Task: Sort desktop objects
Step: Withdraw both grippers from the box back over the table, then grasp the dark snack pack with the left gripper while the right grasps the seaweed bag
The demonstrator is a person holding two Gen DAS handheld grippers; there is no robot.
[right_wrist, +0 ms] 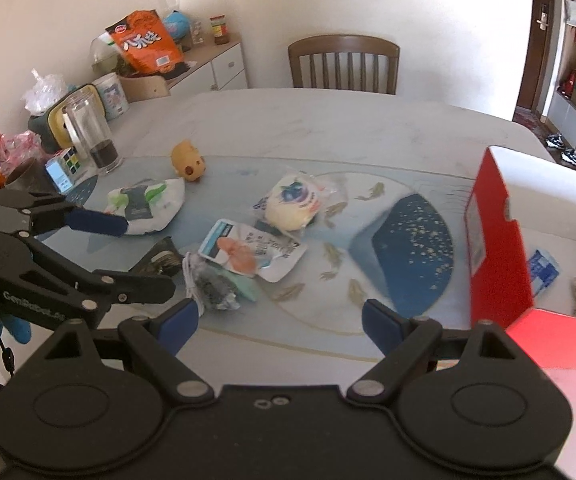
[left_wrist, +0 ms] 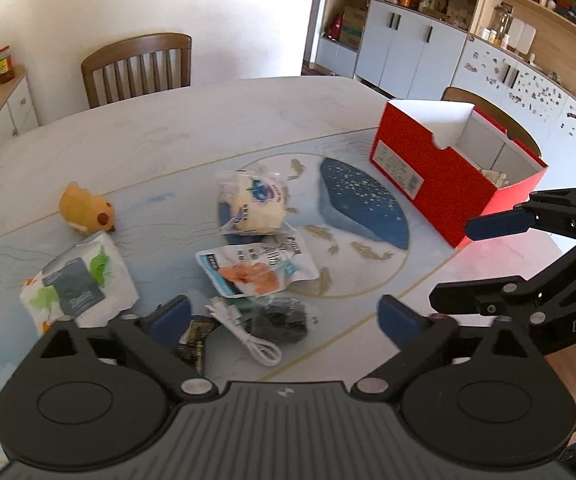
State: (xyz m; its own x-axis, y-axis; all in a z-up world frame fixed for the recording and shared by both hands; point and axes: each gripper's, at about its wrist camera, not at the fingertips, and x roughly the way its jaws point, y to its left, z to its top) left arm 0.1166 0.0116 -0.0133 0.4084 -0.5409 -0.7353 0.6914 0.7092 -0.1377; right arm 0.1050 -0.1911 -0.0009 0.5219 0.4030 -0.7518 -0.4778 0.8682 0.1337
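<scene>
Loose items lie on the table mat: a yellow plush toy (left_wrist: 84, 210), a bagged bun (left_wrist: 254, 204), a white-green packet (left_wrist: 78, 284), a snack pouch (left_wrist: 256, 268), a white cable (left_wrist: 248, 336) and a dark bag (left_wrist: 280, 316). My left gripper (left_wrist: 284, 320) hangs open above the cable and dark bag, touching nothing. The open red box (left_wrist: 432, 176) stands to the right and holds a blue-white packet (right_wrist: 544, 272). My right gripper (right_wrist: 281, 322) is open over bare mat, just left of the red box (right_wrist: 496, 240), with nothing between its fingers.
A wooden chair (right_wrist: 344, 64) stands at the table's far side. A glass jar (right_wrist: 90, 136), a puzzle cube (right_wrist: 64, 168) and other clutter crowd the table's left edge. White cabinets and shelves (left_wrist: 428, 48) fill the room behind the box.
</scene>
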